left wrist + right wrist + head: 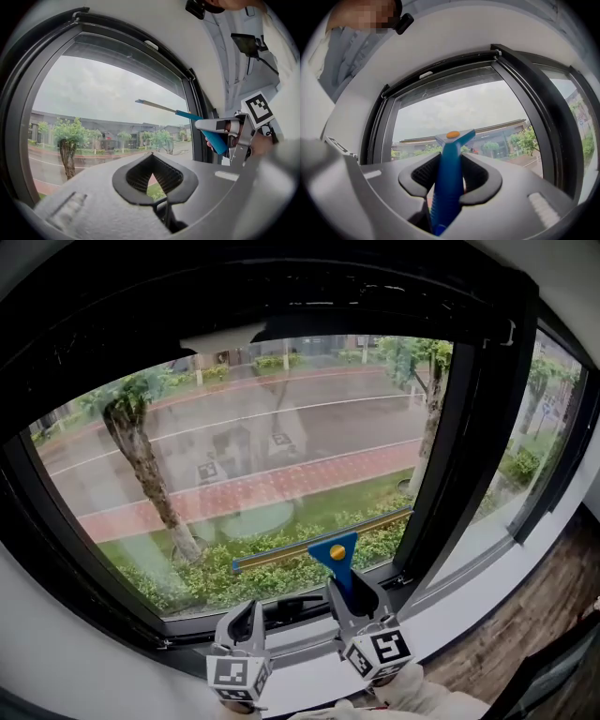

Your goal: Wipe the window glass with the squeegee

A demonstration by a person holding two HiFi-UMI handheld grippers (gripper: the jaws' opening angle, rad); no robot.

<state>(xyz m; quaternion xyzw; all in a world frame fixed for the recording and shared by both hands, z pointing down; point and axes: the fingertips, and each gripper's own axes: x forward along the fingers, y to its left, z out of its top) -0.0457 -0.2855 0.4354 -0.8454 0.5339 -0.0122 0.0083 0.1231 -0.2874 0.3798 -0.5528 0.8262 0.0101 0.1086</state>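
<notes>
Right gripper (349, 601) (450, 176) is clamped on the squeegee's blue handle; left gripper (242, 615) (152, 176) has its jaws drawn together, tips meeting, nothing between them.

Squeegee (335, 549) (447, 187) (213, 138): blue handle, orange stud at the head, long thin blade. We see the blade low against the glass (281, 446), just above the bottom frame (187, 620), tilted, its right end higher and near the right upright.

Progress: we judge a stroke is in hand at the pane's foot. No suds, streaks or drops are visible, so we cannot tell how much is wiped or what remains.

Left gripper hangs near the sill, apart from the squeegee.
</notes>
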